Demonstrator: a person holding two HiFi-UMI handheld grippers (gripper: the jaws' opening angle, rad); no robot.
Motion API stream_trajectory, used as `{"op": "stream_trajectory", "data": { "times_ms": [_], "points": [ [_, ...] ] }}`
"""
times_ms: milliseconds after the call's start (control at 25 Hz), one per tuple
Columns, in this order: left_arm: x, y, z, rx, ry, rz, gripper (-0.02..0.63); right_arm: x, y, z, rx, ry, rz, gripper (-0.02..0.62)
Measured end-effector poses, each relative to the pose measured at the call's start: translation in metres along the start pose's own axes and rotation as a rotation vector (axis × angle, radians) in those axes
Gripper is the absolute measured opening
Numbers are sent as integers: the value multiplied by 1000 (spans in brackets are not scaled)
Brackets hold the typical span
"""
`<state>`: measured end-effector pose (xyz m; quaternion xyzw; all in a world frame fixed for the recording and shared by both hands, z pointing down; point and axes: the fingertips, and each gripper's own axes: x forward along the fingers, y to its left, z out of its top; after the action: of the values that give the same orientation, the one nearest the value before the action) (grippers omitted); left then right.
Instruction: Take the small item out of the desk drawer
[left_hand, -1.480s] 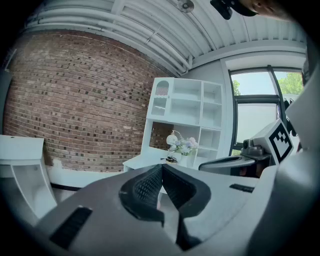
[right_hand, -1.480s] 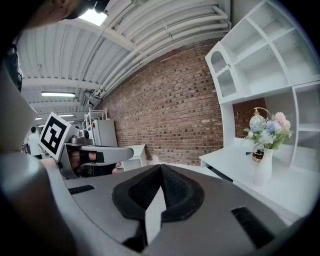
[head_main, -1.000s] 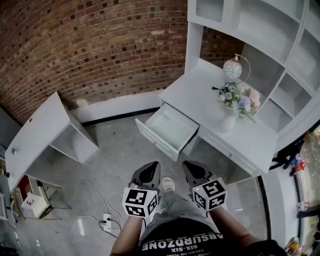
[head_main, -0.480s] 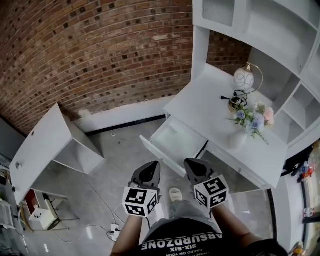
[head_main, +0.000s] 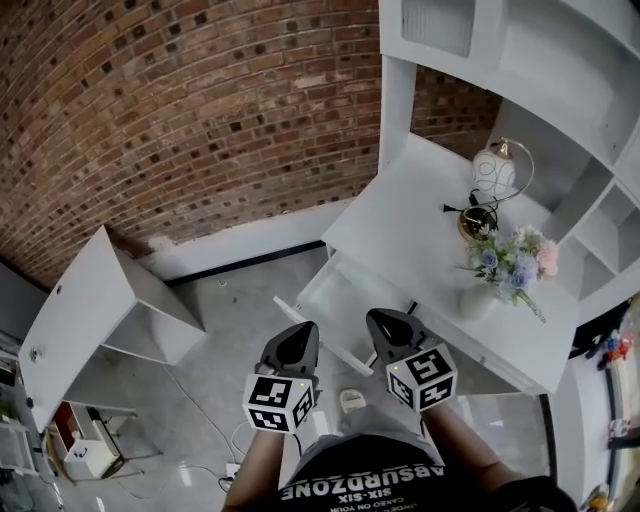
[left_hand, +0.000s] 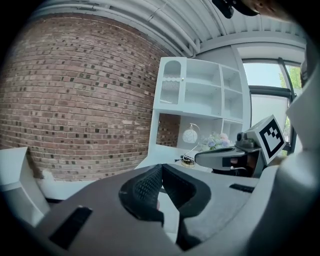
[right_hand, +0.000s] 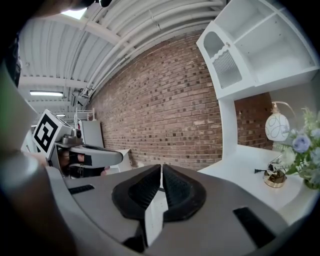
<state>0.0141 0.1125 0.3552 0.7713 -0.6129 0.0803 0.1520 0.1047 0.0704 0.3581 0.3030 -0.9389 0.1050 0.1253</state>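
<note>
1. Beneath the tabletop (head_main: 415, 215), the drawer (head_main: 345, 295) hangs open, giving access.
2. Left hand-held gripper (head_main: 303, 329) and right hand-held gripper (head_main: 377, 318) hover before it, jaws pressed together, empty.
3. Small item unseen; probably inside the drawer.

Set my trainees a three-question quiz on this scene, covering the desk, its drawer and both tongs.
1. True or false: the desk drawer stands open.
2. The wall behind the desk is: A brick, B tile, C glass.
3. Fill in: the left tongs and right tongs are both ____, with nothing between them.
Key: 1 true; 2 A; 3 shut.
</note>
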Motion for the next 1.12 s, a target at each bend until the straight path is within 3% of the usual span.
{"op": "stream_trajectory", "data": {
  "times_ms": [240, 440, 680, 1120],
  "points": [
    [23, 20, 11, -15, -19, 27, 5, 29, -22, 11, -20, -5, 19, 4],
    [31, 33, 8, -30, -15, 51, 5, 46, -27, 16, -36, 0, 44, 92],
    [39, 54, 3, -56, 8, 70, 5, 65, -30, 16, -48, 19, 61, 153],
    [75, 97, 9, -56, 46, 25, 5, 121, -33, -2, -34, 113, 80, 210]
  ]
}}
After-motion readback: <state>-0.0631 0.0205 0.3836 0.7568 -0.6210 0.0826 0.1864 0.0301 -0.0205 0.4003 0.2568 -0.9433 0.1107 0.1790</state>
